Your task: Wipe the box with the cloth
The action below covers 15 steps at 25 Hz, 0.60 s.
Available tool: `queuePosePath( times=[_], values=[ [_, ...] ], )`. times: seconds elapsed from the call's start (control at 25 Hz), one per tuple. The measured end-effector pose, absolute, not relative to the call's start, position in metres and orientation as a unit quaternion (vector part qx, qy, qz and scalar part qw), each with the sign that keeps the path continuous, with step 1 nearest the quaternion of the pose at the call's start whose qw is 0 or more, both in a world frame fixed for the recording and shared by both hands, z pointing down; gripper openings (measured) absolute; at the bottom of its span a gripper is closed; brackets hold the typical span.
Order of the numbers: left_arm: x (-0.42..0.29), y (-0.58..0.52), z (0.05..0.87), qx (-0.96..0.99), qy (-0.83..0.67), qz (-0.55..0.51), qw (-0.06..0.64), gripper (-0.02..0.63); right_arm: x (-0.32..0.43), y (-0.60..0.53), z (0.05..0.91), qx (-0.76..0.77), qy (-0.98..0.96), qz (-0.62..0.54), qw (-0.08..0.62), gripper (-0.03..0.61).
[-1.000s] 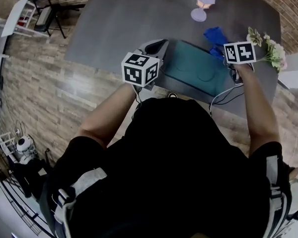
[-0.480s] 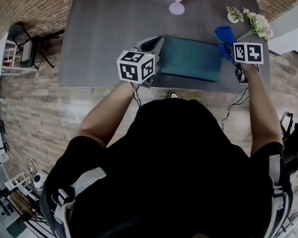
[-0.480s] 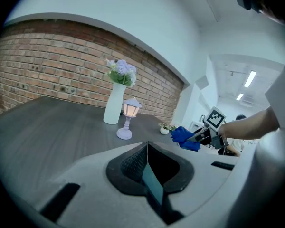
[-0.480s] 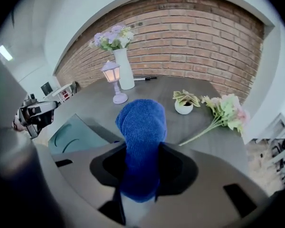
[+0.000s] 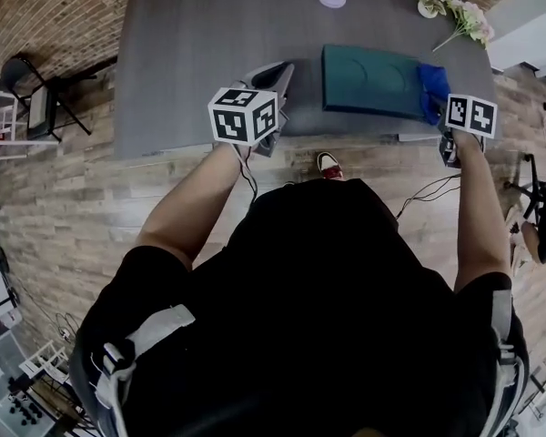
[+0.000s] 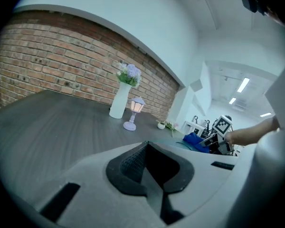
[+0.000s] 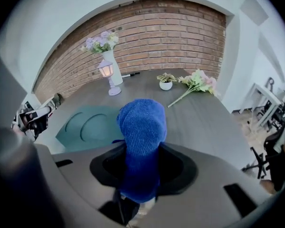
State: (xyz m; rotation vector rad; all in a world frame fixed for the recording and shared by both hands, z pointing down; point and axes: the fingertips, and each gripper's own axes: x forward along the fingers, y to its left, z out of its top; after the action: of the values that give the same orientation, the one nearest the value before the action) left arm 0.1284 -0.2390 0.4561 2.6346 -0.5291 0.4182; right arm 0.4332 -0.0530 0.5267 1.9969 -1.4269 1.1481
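Left gripper: jaws together, nothing between them, above table, left of box. Box flat near table's front edge. Right gripper: clamped on cloth, at box's right end.

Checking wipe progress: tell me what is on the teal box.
The blue cloth, clamped in the right gripper, overlaps the right end of the teal box. The rest is bare; what the cloth covers cannot be seen.
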Motion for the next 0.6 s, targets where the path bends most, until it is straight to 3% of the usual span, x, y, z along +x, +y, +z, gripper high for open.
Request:
queuePosePath(
  times=[0.6],
  values=[
    [0.058,-0.190,0.453,0.954,-0.158,0.145,0.207,0.011,0.339,0.017,0.542,0.723,-0.485,0.452,0.194,0.153]
  ],
)
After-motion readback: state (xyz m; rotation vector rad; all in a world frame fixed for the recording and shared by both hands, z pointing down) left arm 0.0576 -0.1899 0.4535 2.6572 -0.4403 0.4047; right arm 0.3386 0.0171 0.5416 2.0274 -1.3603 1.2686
